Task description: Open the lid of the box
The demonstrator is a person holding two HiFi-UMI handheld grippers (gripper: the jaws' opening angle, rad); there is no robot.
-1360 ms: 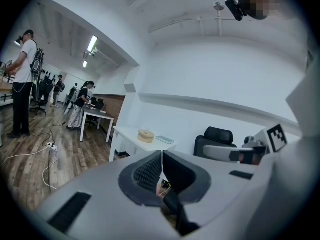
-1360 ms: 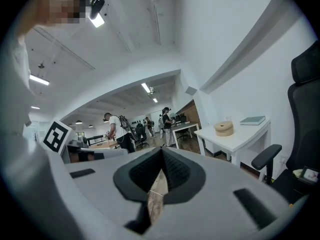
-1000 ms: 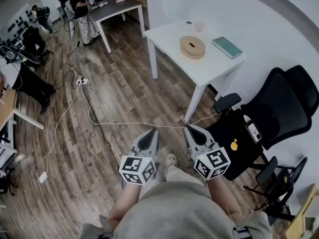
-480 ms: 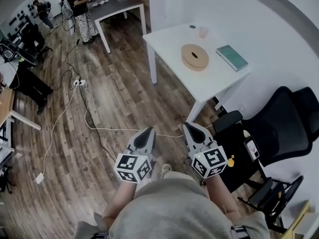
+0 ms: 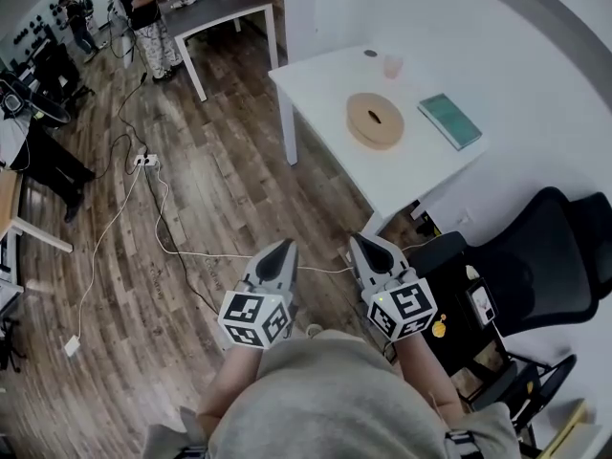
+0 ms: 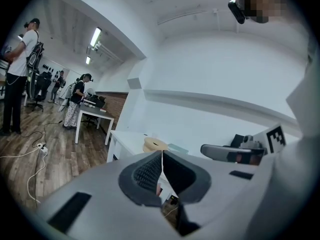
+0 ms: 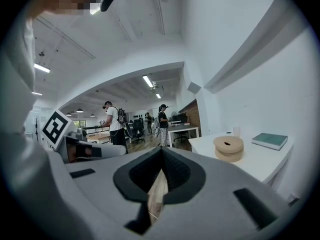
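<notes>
A round wooden box point(image 5: 374, 120) with a flat lid and a small hole in its middle sits on a white table point(image 5: 320, 75), well ahead of me. It also shows as the box point(image 6: 155, 144) in the left gripper view and the box point(image 7: 228, 147) in the right gripper view. My left gripper point(image 5: 280, 249) and right gripper point(image 5: 364, 244) are held side by side close to my body, over the wooden floor and short of the table. Both are shut with nothing between the jaws, as the left gripper point(image 6: 161, 153) and right gripper point(image 7: 161, 150) views show.
A teal book point(image 5: 450, 120) and a small cup point(image 5: 392, 66) also lie on the table. A black office chair point(image 5: 535, 256) stands at the right. Cables point(image 5: 163, 218) run across the floor at the left. People point(image 5: 143, 8) stand by a dark table far off.
The table and box have drifted nearer and more to the centre of the head view, and the chair has slid down to the right. Both grippers stay shut, side by side.
</notes>
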